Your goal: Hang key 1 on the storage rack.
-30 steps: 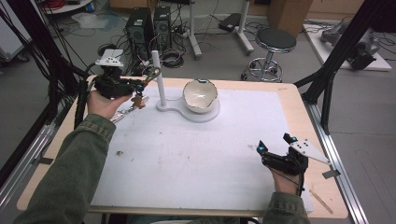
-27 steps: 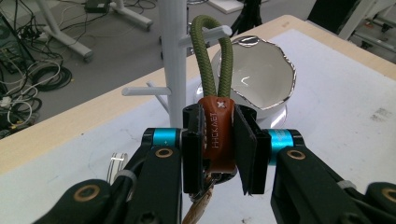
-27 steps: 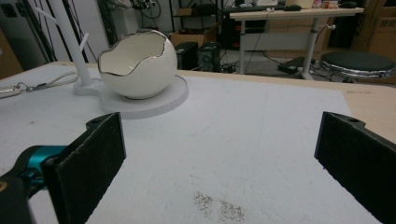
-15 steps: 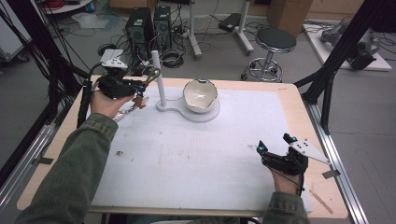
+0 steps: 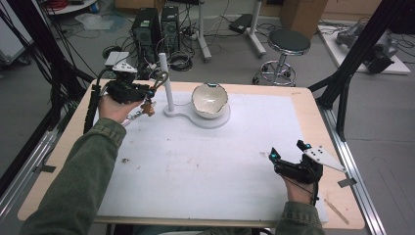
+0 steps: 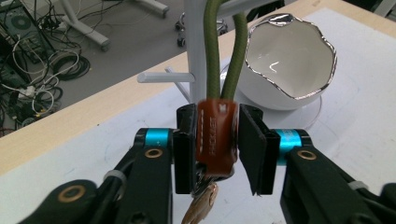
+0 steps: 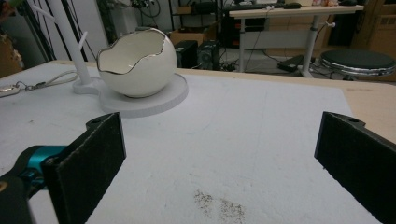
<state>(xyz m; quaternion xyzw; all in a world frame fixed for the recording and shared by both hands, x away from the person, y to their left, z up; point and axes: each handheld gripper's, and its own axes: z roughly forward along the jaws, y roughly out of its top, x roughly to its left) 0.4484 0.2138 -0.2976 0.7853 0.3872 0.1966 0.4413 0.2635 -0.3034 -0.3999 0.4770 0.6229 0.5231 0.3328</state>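
Note:
My left gripper (image 5: 149, 95) is held up beside the white stand's post (image 5: 166, 83) at the table's far left. Between its jaws is a keychain's brown leather tag (image 6: 215, 135). The keychain's olive cord loop (image 6: 219, 56) rises beside the post, above a side peg (image 6: 163, 77), and a brass key hangs below the tag. The jaws have just been opening; the tag is still between them, and the right pad stands slightly off it. My right gripper (image 5: 287, 150) rests open near the front right, with nothing between its pads (image 7: 93, 163).
A white egg-shaped bowl (image 5: 209, 100) with a jagged silver rim sits on the stand's round base (image 5: 222, 120). A second cord with a clasp (image 7: 28, 86) lies on the mat left of the post. Computers, cables and a stool stand beyond the far edge.
The left jaws have parted slightly around the tag, and the olive loop now sits closer to the post. The right gripper has not moved.

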